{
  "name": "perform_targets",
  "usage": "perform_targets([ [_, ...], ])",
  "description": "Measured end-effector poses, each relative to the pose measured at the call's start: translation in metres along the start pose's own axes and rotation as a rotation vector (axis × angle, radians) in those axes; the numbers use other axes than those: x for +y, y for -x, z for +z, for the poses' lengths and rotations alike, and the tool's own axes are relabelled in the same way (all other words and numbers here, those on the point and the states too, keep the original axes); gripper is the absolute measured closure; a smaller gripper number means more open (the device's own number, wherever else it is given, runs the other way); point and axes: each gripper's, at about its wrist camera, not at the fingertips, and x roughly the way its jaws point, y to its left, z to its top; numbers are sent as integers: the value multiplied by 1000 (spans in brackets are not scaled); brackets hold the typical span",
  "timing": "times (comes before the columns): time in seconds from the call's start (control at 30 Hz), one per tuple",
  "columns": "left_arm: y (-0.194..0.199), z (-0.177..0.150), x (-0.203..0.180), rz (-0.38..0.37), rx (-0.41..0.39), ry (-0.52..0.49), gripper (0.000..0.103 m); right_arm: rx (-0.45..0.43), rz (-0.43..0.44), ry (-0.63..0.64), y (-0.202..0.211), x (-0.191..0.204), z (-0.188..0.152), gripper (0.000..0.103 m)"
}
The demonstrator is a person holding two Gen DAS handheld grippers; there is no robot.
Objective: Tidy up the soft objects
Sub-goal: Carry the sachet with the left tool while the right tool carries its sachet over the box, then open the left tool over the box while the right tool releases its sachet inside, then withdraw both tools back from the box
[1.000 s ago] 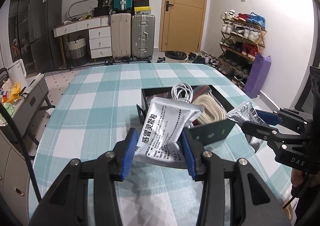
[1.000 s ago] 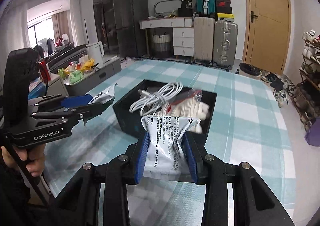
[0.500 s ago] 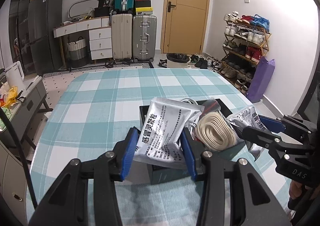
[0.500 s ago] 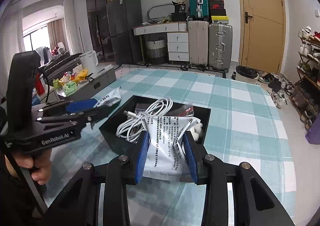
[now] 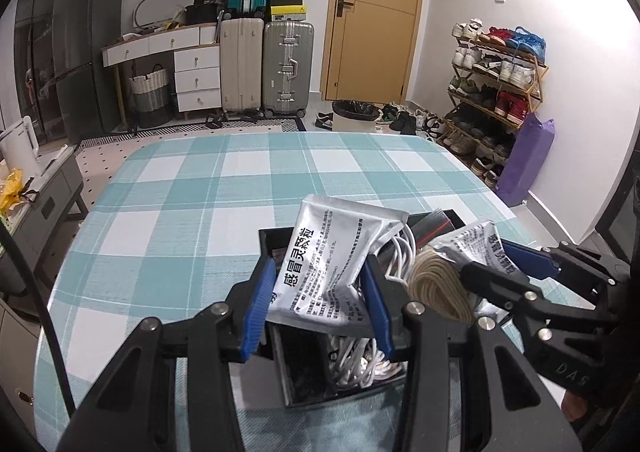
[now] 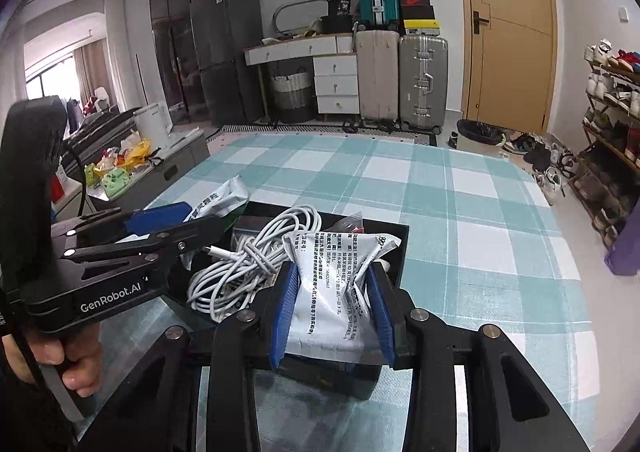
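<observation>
Blue fingers [image 5: 256,304] of the left gripper [image 5: 320,300] are nipped in tight on a silver sachet [image 5: 332,252], and it hangs right over the near-left corner of the black box [image 5: 268,240]! Same story on the other side: the right gripper [image 6: 332,316] has its narrow-set pads [image 6: 282,316] clamped on a second silver sachet [image 6: 336,284], held above the box's near edge. Both packets are pinched at their lower ends, tops sticking up and crumpled. Down inside the box lies a tangle of white cable [image 6: 256,256], with a coil of cream rope [image 5: 440,288] just beside it and a clear zip bag [image 6: 352,222] toward the box's far wall. Beyond the box, the teal checked tablecloth [image 5: 240,188] stretches away. Farther still beyond the box: suitcases [image 5: 266,64], a wooden door [image 5: 376,16], a shoe rack [image 5: 496,92].
</observation>
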Motion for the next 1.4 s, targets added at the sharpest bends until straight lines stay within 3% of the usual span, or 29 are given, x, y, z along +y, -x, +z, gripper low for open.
perform_targets([
  [0.6, -8, -6, -20, 30, 5, -104, 56, 29, 6, 50, -30, 1, 1, 65],
  [0.67, -6, -6, -18, 27, 1, -97, 53, 16, 13, 59, -27, 1, 0, 61],
  [0.83, 7, -10, -9, 17, -19, -71, 30, -47, 7, 72, -5, -1, -4, 28],
  [0.9, 16, -13, -6, 9, -38, -62, 10, -85, 3, 69, 7, -4, -8, 19],
  [1.03, 38, -20, -5, -14, -85, -73, 1, -130, 5, 67, 27, -4, -15, 3],
  [1.4, 68, -41, -2, 11, -145, -75, 0, -191, 8, 99, 48, 13, -38, 1],
])
